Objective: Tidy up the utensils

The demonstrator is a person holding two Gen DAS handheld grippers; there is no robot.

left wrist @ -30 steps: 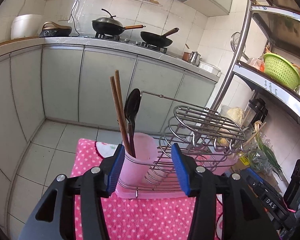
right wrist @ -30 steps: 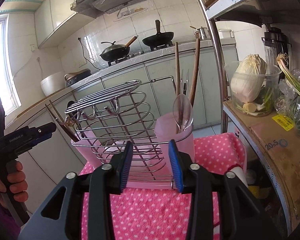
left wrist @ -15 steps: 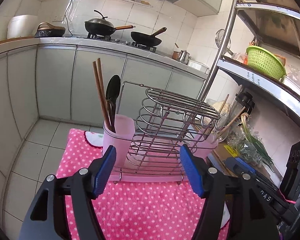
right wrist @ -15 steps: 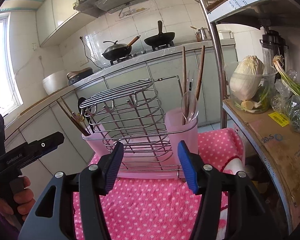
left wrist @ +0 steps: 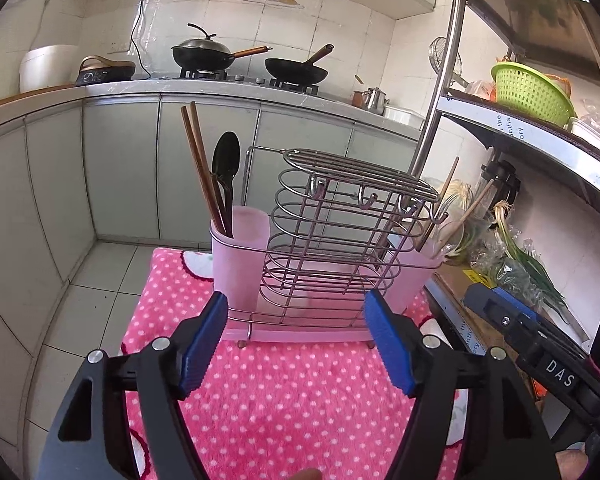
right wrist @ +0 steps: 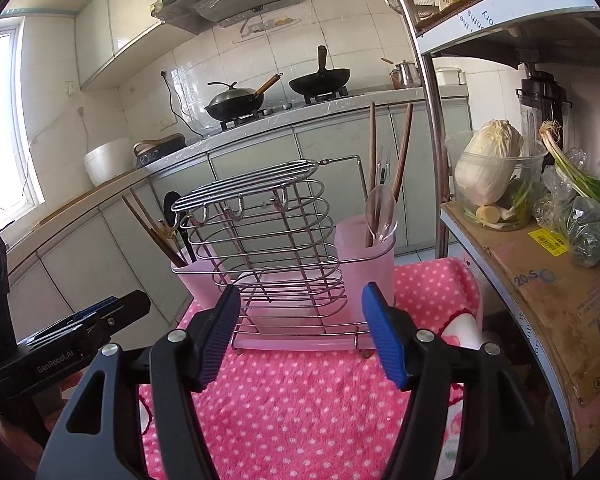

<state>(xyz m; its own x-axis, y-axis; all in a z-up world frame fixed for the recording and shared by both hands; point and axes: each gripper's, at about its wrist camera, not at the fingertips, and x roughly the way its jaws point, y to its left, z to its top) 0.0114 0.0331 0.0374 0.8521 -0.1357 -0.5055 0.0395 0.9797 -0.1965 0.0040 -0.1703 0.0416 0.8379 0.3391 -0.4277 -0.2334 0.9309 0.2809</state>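
A wire utensil rack [left wrist: 340, 216] stands on a pink dotted cloth [left wrist: 280, 392]. It carries a pink cup at each end. The left cup [left wrist: 240, 248] holds brown chopsticks [left wrist: 200, 168] and a black spoon [left wrist: 226, 160]. In the right wrist view the right cup [right wrist: 366, 264] holds a clear spoon [right wrist: 380, 208] and more chopsticks [right wrist: 404, 144]. My left gripper [left wrist: 296, 304] hovers over the cloth just short of the rack's base. Its jaws are opening, with nothing gripped. My right gripper [right wrist: 300, 292] sits likewise in front of the rack, its jaws also opening and empty.
A steel shelf post [right wrist: 432, 120] rises right behind the rack. Right of it, a cardboard-lined shelf [right wrist: 540, 280] holds a cabbage tub [right wrist: 488, 168] and green onions. A green basket [left wrist: 528, 92] sits higher up. Woks [left wrist: 204, 54] stand on the far counter. Tiled floor [left wrist: 80, 300] lies left.
Both grippers have drawn back from the rack and their jaws have spread wider. The rack and its utensils have stayed in place.
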